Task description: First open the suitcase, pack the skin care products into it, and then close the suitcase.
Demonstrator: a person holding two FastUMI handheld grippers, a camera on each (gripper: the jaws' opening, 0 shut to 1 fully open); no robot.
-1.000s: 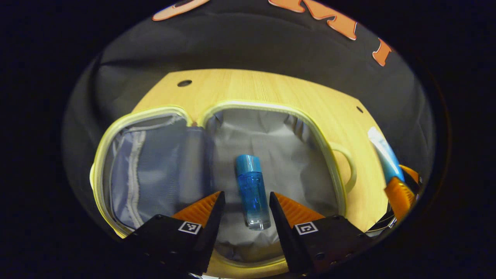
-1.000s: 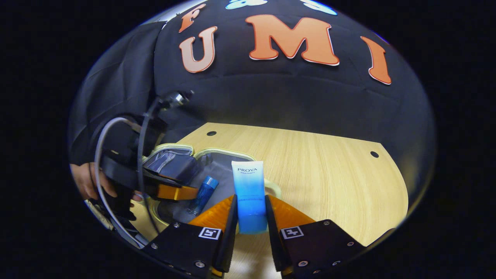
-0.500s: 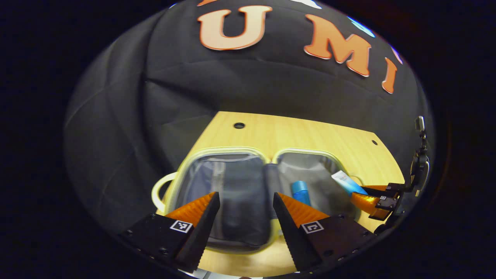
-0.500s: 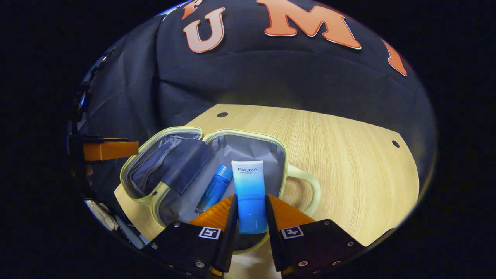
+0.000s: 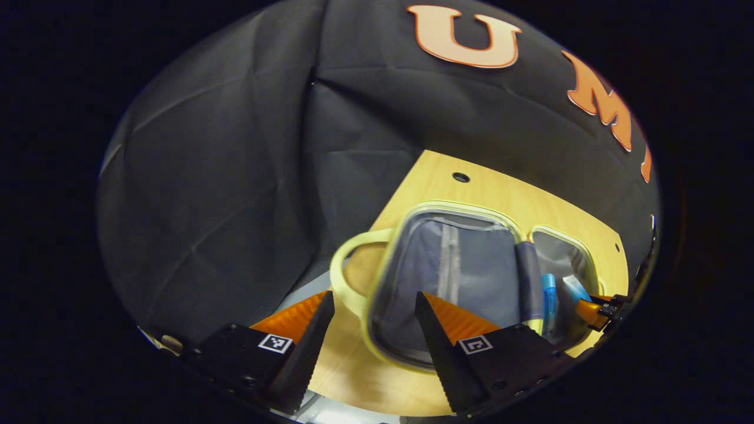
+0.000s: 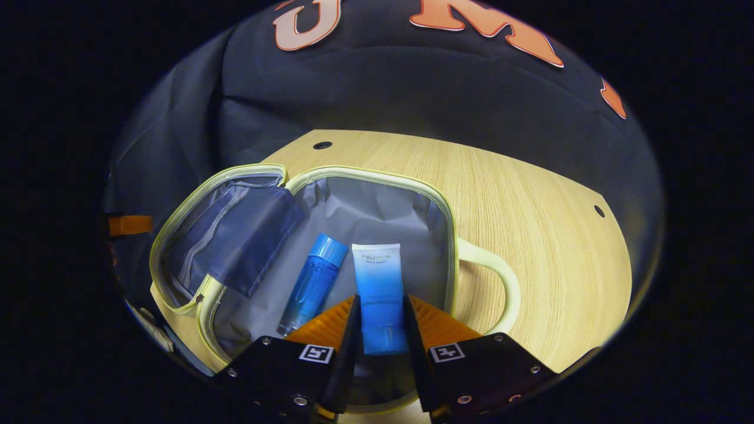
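Note:
The suitcase (image 6: 371, 176) lies open on the wooden table, pale yellow-green rim, grey lining, two halves side by side. A blue bottle (image 6: 312, 282) rests in its right half. My right gripper (image 6: 380, 330) is shut on a blue-and-white tube (image 6: 379, 282), held over that same half beside the bottle. In the left gripper view the suitcase (image 5: 447, 209) sits to the right, with the blue bottle (image 5: 548, 300) and the tube (image 5: 574, 288) at its far side. My left gripper (image 5: 371, 318) is open with nothing between its fingers, hovering near the left handle (image 5: 344, 277).
The wooden table (image 6: 530, 224) has free surface to the right of the suitcase, with small holes near its far edge. The right handle (image 6: 500, 282) of the suitcase sticks out toward that side. Black cloth walls close in behind and on the left.
My left gripper has drawn back to the left, away from the bottle that lies in the suitcase. My right gripper has carried the tube over the suitcase's right half and lower.

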